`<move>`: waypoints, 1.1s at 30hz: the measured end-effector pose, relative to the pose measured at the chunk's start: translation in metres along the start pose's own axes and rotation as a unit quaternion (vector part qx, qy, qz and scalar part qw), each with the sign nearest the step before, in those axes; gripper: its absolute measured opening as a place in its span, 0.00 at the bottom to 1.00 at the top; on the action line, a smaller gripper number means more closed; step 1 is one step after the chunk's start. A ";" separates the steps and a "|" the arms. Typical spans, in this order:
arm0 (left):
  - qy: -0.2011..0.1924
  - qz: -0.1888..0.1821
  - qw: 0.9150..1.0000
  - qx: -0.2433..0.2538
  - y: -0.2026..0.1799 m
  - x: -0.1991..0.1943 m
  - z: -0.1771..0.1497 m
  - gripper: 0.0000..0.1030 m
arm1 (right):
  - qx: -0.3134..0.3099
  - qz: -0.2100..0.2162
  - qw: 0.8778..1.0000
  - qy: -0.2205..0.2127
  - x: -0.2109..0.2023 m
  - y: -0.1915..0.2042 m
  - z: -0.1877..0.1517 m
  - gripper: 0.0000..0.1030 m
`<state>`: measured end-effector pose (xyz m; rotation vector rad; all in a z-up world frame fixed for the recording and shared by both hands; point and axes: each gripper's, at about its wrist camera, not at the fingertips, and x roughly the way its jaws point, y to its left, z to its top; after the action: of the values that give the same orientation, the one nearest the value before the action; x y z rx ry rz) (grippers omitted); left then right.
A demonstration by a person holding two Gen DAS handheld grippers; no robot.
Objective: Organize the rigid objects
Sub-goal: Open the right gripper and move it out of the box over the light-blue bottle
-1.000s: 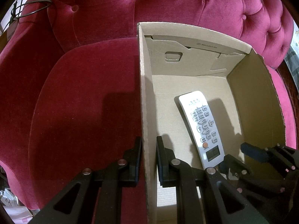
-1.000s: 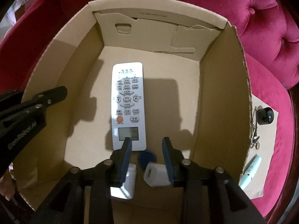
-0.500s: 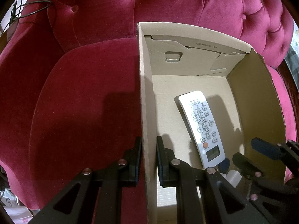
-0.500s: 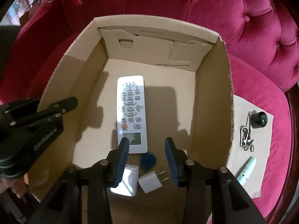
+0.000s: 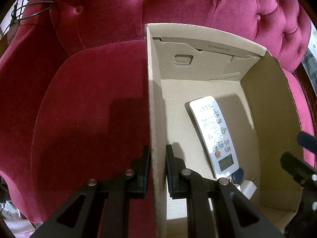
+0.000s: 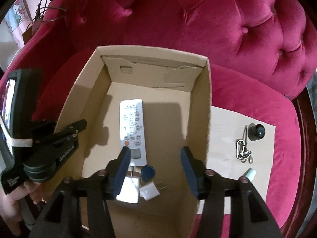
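Note:
An open cardboard box [image 5: 154,99] [image 6: 200,99] stands on a red velvet sofa seat. My left gripper [image 5: 157,166] [image 6: 79,126] is shut on the box's left wall, one finger inside and one outside. On the box floor lie a white remote [image 5: 214,132] [image 6: 131,127], a blue disc [image 6: 148,172] [image 5: 237,174], a small white plug [image 6: 149,191] [image 5: 248,186] and a larger white adapter [image 6: 128,190]. My right gripper [image 6: 155,154] [image 5: 295,148] hangs above the box's near end. Its jaws are opening and nothing is between them.
Right of the box a sheet of paper [image 6: 223,130] lies on the cushion. It carries a black round cap [image 6: 256,131], a carabiner keychain [image 6: 242,150] and a mint-coloured tube [image 6: 250,173]. The tufted sofa back [image 6: 218,19] rises behind. A hand [image 6: 11,204] holds the left gripper.
My right gripper let go of the small white plug, rose out of the box and spread its jaws wider. The plug now lies on the box floor. The left gripper kept still.

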<state>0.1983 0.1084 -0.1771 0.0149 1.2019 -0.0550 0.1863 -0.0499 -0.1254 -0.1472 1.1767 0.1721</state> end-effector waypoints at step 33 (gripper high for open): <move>0.001 0.000 1.000 -0.001 0.000 0.001 0.000 0.15 | 0.095 -0.049 0.993 -0.056 -0.050 -0.099 -0.012 1.00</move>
<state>0.1986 0.1083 -0.1778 0.0143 1.2035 -0.0538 0.1771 -0.1522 -0.0811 -0.0274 1.0659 -0.0188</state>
